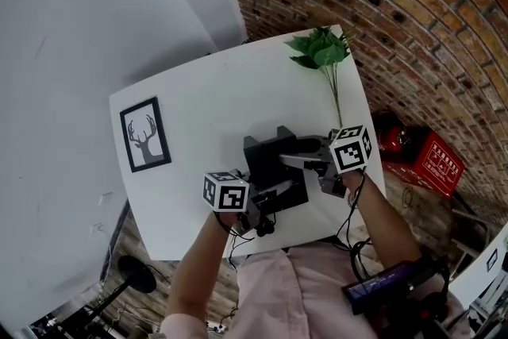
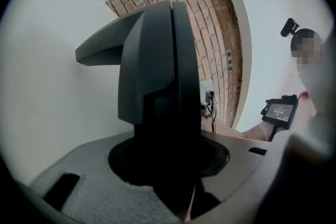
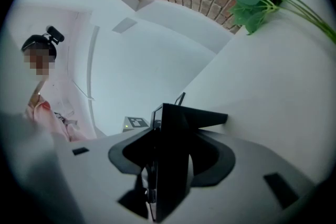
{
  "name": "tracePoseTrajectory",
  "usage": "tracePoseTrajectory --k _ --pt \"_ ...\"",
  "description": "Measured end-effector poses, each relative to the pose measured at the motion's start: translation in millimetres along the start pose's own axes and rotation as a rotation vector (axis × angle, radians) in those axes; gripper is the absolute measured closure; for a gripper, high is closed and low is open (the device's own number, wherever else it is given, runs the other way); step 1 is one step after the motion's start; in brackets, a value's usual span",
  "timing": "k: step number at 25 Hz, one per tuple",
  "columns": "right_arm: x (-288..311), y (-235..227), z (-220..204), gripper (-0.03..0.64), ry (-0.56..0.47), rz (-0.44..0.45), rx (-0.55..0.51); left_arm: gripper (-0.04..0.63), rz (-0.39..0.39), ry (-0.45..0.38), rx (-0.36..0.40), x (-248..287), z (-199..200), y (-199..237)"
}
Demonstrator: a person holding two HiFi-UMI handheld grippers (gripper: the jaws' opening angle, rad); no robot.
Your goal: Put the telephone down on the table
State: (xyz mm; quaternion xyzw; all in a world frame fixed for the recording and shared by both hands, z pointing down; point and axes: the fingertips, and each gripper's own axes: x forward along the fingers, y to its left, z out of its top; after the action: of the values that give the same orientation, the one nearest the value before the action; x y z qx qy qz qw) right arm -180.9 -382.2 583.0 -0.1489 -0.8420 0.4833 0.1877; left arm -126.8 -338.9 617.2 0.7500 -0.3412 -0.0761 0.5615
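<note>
**Black plastic desk telephone held low at the white bench, not yet let go**

The left tool and the right tool each had hold of the telephone from opposite sides. The set sat directly between them, over the near middle of the bench.

In the left gripper view the jaws of the left tool stood partly closed and clamped on the dark body of the telephone, which rose straight out ahead of them. In the right gripper view the right tool was likewise partly closed, pinching a thin black edge of the telephone. The pale bench surface ran close along one side of it.

The carrying appeared nearly done. The set was over the bench and low, but no view showed whether its base touched the surface. What was left, by this reading, was to settle it flat, open both tools and draw them back.

No container stood on the bench. A black-framed deer picture lay well beyond the left tool. A green leafy sprig lay ahead of the right tool. On the floor outside the right tool sat a red box, and its contents could not be seen.
</note>
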Motion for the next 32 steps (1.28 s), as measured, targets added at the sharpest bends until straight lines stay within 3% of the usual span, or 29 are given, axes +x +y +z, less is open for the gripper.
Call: tracePoseTrajectory --k 2,6,10,18,23,32 --pt "0.1 -0.4 0.0 0.411 0.002 0.012 0.004 0.419 0.022 -0.005 -0.011 -0.1 0.8 2.0" --pt "0.1 -0.3 -1.1 0.417 0.011 0.028 0.012 0.346 0.109 -0.023 -0.047 -0.3 3.6 9.3" --pt "0.3 -0.7 -3.6 0.422 0.018 0.044 0.015 0.219 0.149 -0.004 -0.019 1.8 1.9 8.6" --pt "3.1 1.5 -5.0 0.428 0.039 0.073 0.004 0.205 0.267 -0.004 0.079 -2.2 -1.0 11.9" --pt "6.3 1.9 -5.2 0.442 0.043 0.075 -0.013 0.098 0.389 0.029 0.201 -6.6 -1.6 15.9" --pt "9.2 1.7 -6.5 0.440 0.094 0.067 -0.009 0.072 0.493 -0.012 0.233 -41.7 -1.0 21.0"
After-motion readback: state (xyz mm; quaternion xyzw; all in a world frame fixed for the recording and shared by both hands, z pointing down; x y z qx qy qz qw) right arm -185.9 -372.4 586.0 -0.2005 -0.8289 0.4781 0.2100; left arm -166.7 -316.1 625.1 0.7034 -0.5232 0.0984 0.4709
